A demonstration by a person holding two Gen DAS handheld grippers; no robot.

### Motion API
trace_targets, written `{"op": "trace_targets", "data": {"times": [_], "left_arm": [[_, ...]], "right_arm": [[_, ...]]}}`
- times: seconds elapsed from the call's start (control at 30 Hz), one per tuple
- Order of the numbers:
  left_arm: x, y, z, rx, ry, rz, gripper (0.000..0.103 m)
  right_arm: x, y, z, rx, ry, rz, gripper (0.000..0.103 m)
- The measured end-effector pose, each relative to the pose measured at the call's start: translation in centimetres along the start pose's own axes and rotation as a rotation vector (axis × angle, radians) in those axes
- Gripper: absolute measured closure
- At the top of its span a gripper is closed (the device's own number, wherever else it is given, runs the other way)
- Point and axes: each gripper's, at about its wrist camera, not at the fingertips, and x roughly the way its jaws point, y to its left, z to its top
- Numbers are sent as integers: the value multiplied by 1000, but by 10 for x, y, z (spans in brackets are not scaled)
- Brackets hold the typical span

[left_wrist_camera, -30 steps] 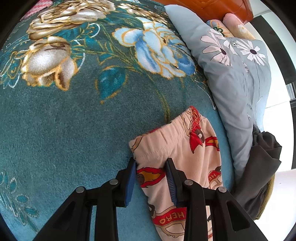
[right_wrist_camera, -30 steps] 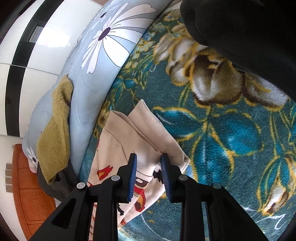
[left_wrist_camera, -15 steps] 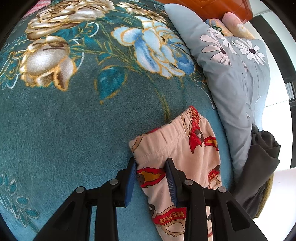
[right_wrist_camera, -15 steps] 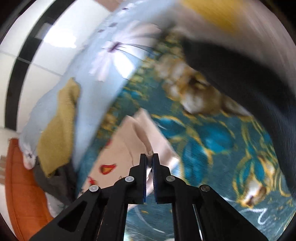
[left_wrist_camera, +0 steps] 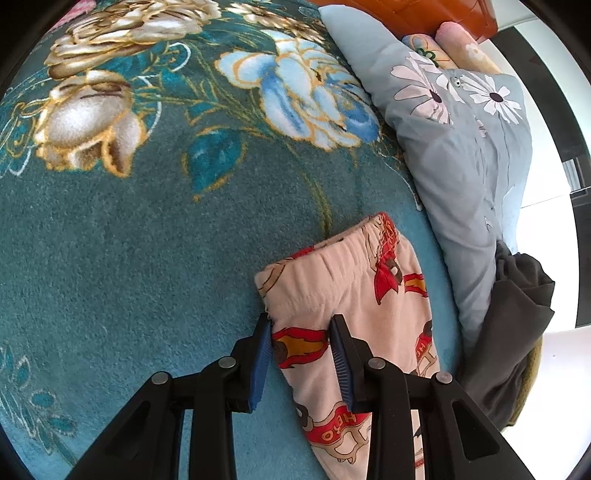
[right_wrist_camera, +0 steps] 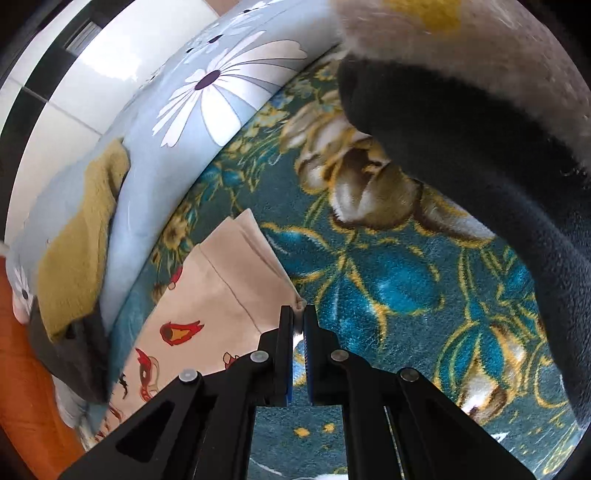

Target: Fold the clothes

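Note:
Small pink children's trousers (left_wrist_camera: 354, 295) with red cartoon prints lie flat on a teal floral blanket (left_wrist_camera: 129, 240). In the left wrist view my left gripper (left_wrist_camera: 301, 325) is open, its blue-padded fingers straddling the trousers' edge just below the elastic waistband. In the right wrist view the trousers' leg end (right_wrist_camera: 221, 291) shows, with plain cuffs. My right gripper (right_wrist_camera: 298, 314) is shut on the corner of the cuff, a bit of pink cloth pinched between the pads.
A grey-blue daisy-print quilt (left_wrist_camera: 454, 147) runs along the far side of the blanket. A dark grey garment (left_wrist_camera: 517, 314) and an olive knitted one (right_wrist_camera: 77, 243) lie on it. A black and grey plush item (right_wrist_camera: 480, 129) fills the right wrist view's upper right. Orange wood furniture (left_wrist_camera: 406, 14) stands beyond.
My right gripper has closed on the cuff corner of the trousers and shifted. My left gripper has stayed open in place at the waistband.

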Motion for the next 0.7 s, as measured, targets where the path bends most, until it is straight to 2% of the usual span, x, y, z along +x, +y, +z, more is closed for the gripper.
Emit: {"op": "trace_targets", "data": {"times": [0.23, 0.3, 0.37, 0.53, 0.63, 0.7], "left_arm": [[0, 2, 2, -9, -22, -4, 69], [0, 0, 0, 0, -34, 8, 69], [1, -2, 0, 20, -38, 24, 69], [0, 2, 1, 28, -31, 14, 69], [-3, 2, 0, 27, -35, 4, 72], [-4, 3, 0, 16, -32, -3, 84]], "right_arm": [[-10, 0, -4, 10, -5, 9, 93], [-6, -5, -4, 47, -2, 5, 84], [-2, -9, -5, 80, 1, 6, 82], [5, -11, -5, 119, 1, 67, 78], [7, -6, -4, 114, 5, 80, 87], [7, -3, -2, 108, 12, 94, 93]]}}
